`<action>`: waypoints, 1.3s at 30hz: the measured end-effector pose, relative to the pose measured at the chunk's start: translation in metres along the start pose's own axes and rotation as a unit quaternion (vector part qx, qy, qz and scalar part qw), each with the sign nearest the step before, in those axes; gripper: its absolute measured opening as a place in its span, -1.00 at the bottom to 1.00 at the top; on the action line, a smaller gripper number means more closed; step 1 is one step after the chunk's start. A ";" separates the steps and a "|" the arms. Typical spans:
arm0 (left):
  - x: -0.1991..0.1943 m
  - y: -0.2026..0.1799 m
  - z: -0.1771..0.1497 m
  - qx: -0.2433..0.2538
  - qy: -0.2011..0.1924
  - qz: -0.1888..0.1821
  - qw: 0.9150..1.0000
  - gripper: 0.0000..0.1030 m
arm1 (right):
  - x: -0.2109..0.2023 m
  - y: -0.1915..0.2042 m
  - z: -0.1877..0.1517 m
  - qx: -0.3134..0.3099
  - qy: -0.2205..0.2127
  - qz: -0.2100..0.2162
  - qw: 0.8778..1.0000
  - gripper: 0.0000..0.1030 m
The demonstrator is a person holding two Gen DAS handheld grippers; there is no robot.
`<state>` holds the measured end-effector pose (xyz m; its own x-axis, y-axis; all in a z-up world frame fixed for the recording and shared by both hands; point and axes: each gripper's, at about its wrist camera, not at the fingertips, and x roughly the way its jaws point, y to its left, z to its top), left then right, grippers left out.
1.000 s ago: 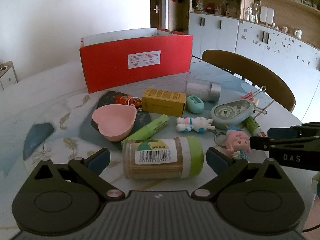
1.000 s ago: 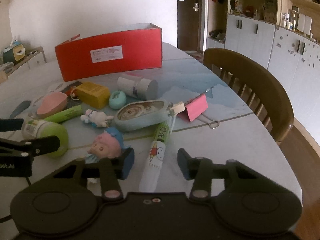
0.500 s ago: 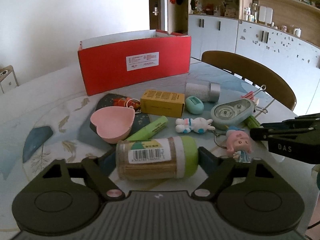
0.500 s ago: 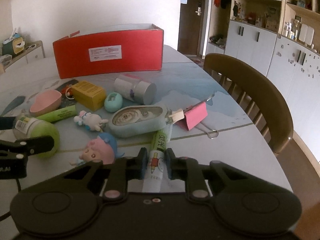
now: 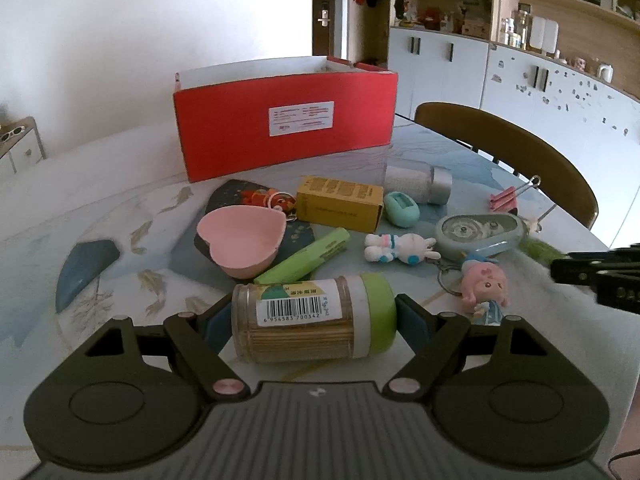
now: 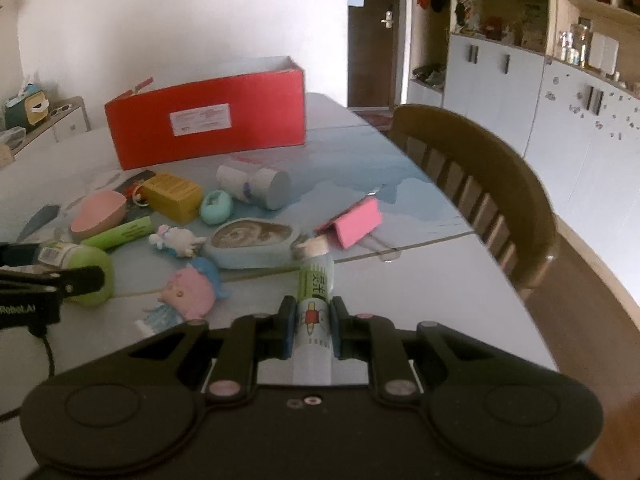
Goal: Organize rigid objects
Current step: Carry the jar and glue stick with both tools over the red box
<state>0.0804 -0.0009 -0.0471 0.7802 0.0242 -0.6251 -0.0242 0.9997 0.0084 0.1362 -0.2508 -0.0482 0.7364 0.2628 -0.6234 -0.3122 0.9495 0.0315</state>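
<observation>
1. Red cardboard box stands open-topped at the far side of the table, well apart from both grippers; in my judgement it is where the loose things are meant to go.
2. The left gripper is clamped end to end on the toothpick jar, one pad on its base, the other on its green cap. The jar lies on its side across the jaws.
3. The right gripper is closed tight on the glue stick, gripping its lower body, with the tip pointing away toward the tape dispenser.
4. Risk, left: the grip presses on a smooth cap. If the cap shifts or pops off, toothpicks spill over the table.
5. Risk, right: the round, slick stick is held near one end, so it may pivot or slide out between the pads on the way to the box.
6. Risk, shared: the pink-haired doll keychain and the rabbit figure lie near both paths; a low sweep could knock them about.
</observation>
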 end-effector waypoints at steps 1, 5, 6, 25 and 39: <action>-0.001 0.001 0.000 0.000 -0.001 0.001 1.000 0.61 | -0.002 -0.003 -0.001 0.004 0.000 -0.002 1.000 -0.67; -0.006 0.002 0.001 -0.002 -0.005 0.004 1.000 0.61 | -0.012 -0.012 -0.005 0.015 -0.006 -0.003 1.000 -0.67; -0.008 0.002 0.001 -0.003 -0.007 0.005 1.000 0.61 | -0.014 -0.013 -0.005 0.015 -0.009 -0.003 1.000 -0.67; -0.042 0.005 0.055 0.017 -0.053 0.024 0.998 0.61 | -0.045 -0.013 0.043 -0.006 -0.070 0.038 0.997 -0.67; -0.033 0.010 0.131 0.037 -0.069 0.028 0.997 0.61 | -0.041 -0.003 0.128 -0.042 -0.107 0.077 0.990 -0.67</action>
<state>0.1359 0.0097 0.0758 0.8576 0.0760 -0.5087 -0.0280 0.9945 0.1014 0.1837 -0.2427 0.0769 0.7836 0.4419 -0.4366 -0.4731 0.8801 0.0416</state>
